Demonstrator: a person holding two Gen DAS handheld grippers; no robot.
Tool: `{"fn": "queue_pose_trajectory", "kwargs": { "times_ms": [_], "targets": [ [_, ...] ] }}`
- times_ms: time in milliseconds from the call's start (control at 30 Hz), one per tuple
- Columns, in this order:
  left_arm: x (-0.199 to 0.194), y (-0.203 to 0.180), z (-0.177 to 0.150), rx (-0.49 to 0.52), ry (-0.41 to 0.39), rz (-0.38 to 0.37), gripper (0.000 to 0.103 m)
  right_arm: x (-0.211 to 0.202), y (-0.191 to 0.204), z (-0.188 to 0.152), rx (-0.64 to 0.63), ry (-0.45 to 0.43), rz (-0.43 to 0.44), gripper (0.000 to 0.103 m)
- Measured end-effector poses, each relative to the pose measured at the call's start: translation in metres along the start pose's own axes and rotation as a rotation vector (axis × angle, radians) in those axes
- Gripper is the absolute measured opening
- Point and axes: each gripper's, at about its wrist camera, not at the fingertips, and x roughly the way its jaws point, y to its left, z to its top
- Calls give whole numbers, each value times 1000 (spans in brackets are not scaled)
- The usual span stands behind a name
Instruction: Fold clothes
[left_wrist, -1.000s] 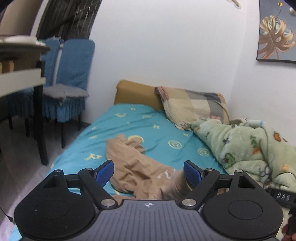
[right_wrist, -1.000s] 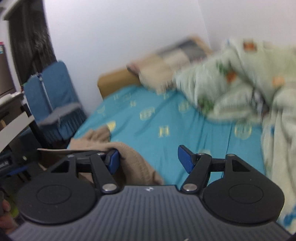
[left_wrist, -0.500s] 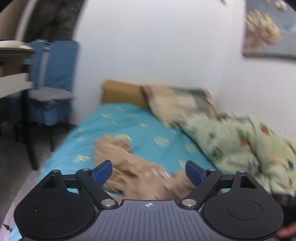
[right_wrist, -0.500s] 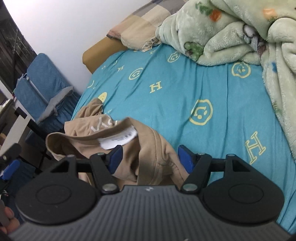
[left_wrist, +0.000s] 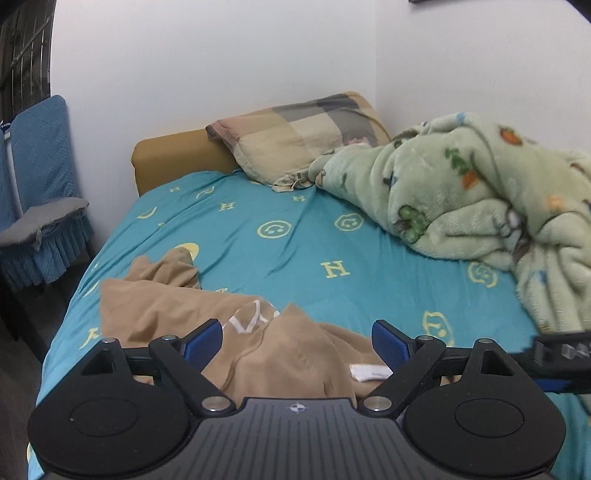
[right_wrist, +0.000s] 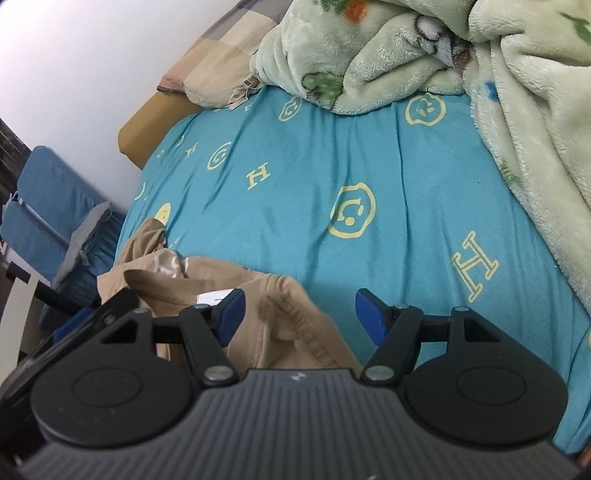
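— Where's the tan garment (left_wrist: 295, 354)?
— Crumpled on the bed (left_wrist: 295, 251), under and between both pairs of fingers.
— Holding it?
— No. Left gripper (left_wrist: 296, 339) and right gripper (right_wrist: 298, 309) both spread wide.

A bed (left_wrist: 295, 240) in a teal sheet (right_wrist: 314, 177) printed with yellow faces and H letters fills the room's corner. At its head a tan headboard (left_wrist: 173, 158) meets the white wall (left_wrist: 221, 66), and a plaid pillow (left_wrist: 299, 136) leans on it. A pale green fleece blanket (left_wrist: 472, 184) with cartoon prints lies bunched along the bed's wall side, touching the pillow. Beside the bed stands a chair (left_wrist: 37, 177) in a blue quilted cover with a grey cushion (left_wrist: 40, 221) on its seat.
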Motion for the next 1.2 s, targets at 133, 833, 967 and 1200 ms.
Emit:
{"fn": "queue_pose_trajectory", "kwargs": {
  "times_ms": [133, 833, 967, 1200],
  "targets": [
    [31, 9, -1, -36, 64, -19, 35, 6, 2, 2, -44, 0, 15, 69],
    [-128, 37, -14, -188, -184, -100, 9, 0, 33, -10, -307, -108, -86, 67],
    [-137, 48, -27, -281, -127, -108, 9, -27, 30, -8, -252, -262, -126, 69],
    [-146, 59, -44, -347, -58, -104, 15, -59, 51, -14, -365, -458, -75, 68]
  ]
}}
